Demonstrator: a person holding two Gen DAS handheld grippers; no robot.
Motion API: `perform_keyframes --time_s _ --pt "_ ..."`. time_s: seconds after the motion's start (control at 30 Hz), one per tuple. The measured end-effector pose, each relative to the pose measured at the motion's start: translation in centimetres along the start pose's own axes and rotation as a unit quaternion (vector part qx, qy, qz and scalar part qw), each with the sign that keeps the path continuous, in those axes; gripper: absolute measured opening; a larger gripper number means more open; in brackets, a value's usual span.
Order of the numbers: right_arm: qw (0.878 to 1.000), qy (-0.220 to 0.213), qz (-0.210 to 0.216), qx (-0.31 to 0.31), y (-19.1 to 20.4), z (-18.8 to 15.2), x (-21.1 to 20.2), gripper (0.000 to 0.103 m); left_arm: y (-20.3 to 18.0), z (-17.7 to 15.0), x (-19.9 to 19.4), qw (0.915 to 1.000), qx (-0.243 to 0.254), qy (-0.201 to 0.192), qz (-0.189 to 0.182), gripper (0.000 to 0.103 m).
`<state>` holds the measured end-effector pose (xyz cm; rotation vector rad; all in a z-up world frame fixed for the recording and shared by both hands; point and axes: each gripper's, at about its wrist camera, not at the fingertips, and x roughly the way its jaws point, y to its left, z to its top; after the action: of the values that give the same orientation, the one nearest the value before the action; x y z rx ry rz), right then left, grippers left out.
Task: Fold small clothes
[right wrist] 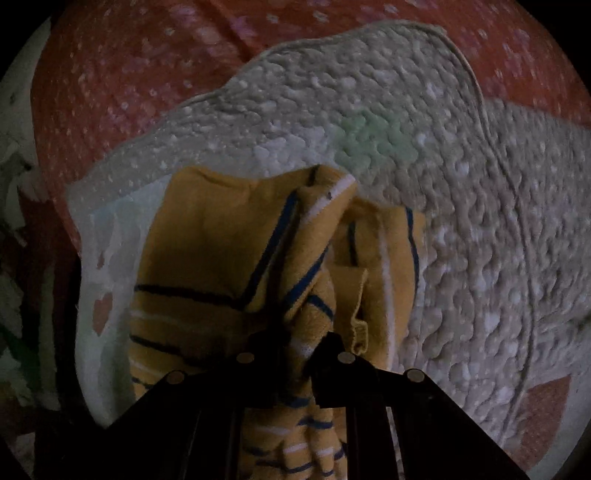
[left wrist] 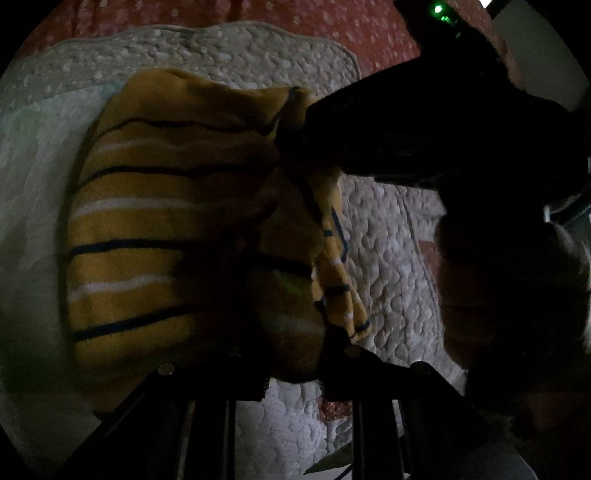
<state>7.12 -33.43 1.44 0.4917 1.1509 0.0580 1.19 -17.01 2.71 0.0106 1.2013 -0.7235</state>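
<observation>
A yellow garment (left wrist: 162,229) with dark blue and white stripes hangs bunched over a white quilted mat (left wrist: 240,51). In the left wrist view my left gripper (left wrist: 295,354) is shut on the garment's lower fold. The dark shape of my right gripper (left wrist: 301,127) pinches its top corner at the upper right. The right wrist view shows the right gripper (right wrist: 299,350) shut on a twisted ridge of the yellow garment (right wrist: 221,236), which drapes away from the fingers onto the mat (right wrist: 461,221). The picture is dim.
The mat lies on a red flowered sheet (right wrist: 147,74), also seen along the top of the left wrist view (left wrist: 295,18). A hand (left wrist: 498,295) holding the right gripper fills the right side there. The mat's piped edge (right wrist: 480,96) curves at the right.
</observation>
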Motion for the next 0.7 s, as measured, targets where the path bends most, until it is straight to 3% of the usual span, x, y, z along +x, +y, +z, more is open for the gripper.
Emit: perform_keyframes --time_s 0.13,0.3,0.43,0.53,0.63,0.67,0.7 --pt "1.0 -0.008 0.004 0.003 0.0 -0.6 0.2 0.013 -0.2 -1.5 -1.2 1.0 0.008 0.003 0.002 0.019" --pt "0.999 -0.019 -0.016 -0.03 1.0 -1.2 0.1 0.014 0.8 -2.1 -5.4 0.9994 0.023 -0.006 -0.026 0.02" --pt "0.999 -0.02 -0.017 -0.043 0.8 -1.4 -0.9 0.013 3.1 -1.4 -8.7 0.9992 0.016 -0.037 -0.005 0.022" --pt "0.998 -0.021 -0.03 -0.042 0.6 -1.6 -2.1 0.016 6.3 -1.0 -10.3 0.9985 -0.02 -0.05 0.01 0.023" --pt "0.997 -0.039 -0.049 -0.044 0.9 -3.0 -3.8 0.044 8.9 -1.0 -11.4 0.9959 -0.068 -0.058 0.011 0.028" --pt "0.997 -0.047 -0.041 -0.044 1.0 -3.7 -4.3 0.055 9.5 -1.1 -11.5 0.9949 -0.079 -0.061 0.012 0.03" --pt "0.997 -0.052 -0.029 -0.042 1.2 -4.4 -4.6 0.06 10.0 -1.1 -11.4 0.9944 -0.084 -0.062 0.017 0.031"
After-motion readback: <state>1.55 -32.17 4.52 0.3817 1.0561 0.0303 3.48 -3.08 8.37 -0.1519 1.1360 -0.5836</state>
